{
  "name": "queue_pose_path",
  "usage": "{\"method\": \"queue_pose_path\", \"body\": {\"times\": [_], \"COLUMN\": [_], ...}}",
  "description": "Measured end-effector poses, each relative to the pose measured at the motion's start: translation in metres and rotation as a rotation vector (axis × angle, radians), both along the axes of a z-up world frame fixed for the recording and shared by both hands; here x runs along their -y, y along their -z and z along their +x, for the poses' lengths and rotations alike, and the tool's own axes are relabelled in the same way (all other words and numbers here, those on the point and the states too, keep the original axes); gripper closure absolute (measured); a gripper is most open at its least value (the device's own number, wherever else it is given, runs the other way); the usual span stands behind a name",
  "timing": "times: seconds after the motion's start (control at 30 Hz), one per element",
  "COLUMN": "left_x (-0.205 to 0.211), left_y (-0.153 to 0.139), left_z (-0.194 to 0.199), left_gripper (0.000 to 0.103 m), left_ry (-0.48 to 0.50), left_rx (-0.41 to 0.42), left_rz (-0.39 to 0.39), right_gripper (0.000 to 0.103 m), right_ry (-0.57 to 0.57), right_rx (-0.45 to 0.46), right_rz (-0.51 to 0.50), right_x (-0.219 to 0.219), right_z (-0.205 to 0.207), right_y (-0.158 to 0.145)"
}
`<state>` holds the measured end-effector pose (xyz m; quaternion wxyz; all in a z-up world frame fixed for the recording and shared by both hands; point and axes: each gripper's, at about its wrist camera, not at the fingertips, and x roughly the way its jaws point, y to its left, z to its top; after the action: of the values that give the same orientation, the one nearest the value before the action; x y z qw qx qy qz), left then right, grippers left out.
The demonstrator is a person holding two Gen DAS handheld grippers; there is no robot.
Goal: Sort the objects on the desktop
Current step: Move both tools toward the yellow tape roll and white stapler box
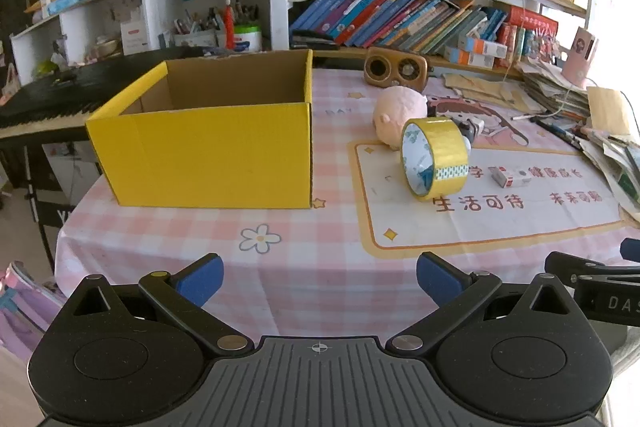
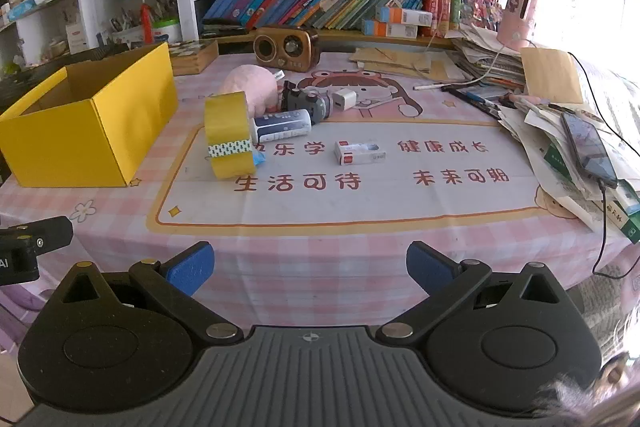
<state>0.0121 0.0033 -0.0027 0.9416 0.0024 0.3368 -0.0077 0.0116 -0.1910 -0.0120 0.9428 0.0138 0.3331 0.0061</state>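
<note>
Nearest the lens in each wrist view sits a hand-held gripper with blue pads. The left hand-held gripper hovers over the near edge of the tabletop with its fingers spread wide apart and nothing between them. The right hand-held gripper is likewise spread wide and empty over the same near edge.

Taking the yellow cardboard box as the landmark: it stands open-topped on the pink checked cloth at the left of the tabletop, and its inside looks bare as far as can be seen. Just to the right of the box a roll of yellow tape stands on its edge. Touching the tape on the side away from the box lies a dark blue and white cylinder on its side. Behind the tape, farther from the camera than the box's front wall, rests a pink plush toy, with a small grey device and a white charger plug beyond it, still farther right of the box. A small white and red carton lies flat on the printed mat, well apart from the box and to the right of the tape. A brown radio stands at the back, right of the box's far corner.
</note>
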Motion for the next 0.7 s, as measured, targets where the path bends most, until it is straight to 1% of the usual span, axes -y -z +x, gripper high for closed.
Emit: {"method": "queue_pose_path", "body": {"times": [0.23, 0.7], "left_x": [0.001, 0.0052], "left_y": [0.0014, -0.001], "left_z": [0.0016, 0.0008], "left_gripper": [0.0, 0.0], "left_ry": [0.013, 0.024], "left_rx": [-0.003, -0.009], "left_rz": [-0.001, 0.027], "right_gripper": [0.0, 0.0], "right_ry": [0.001, -0.004], "right_rx": [-0.008, -0.018], "right_rz": [-0.006, -0.004], "right_x": [0.0013, 0.0022], "right_z": [0.001, 0.0029], "right_y": [-0.0007, -0.0012]}}
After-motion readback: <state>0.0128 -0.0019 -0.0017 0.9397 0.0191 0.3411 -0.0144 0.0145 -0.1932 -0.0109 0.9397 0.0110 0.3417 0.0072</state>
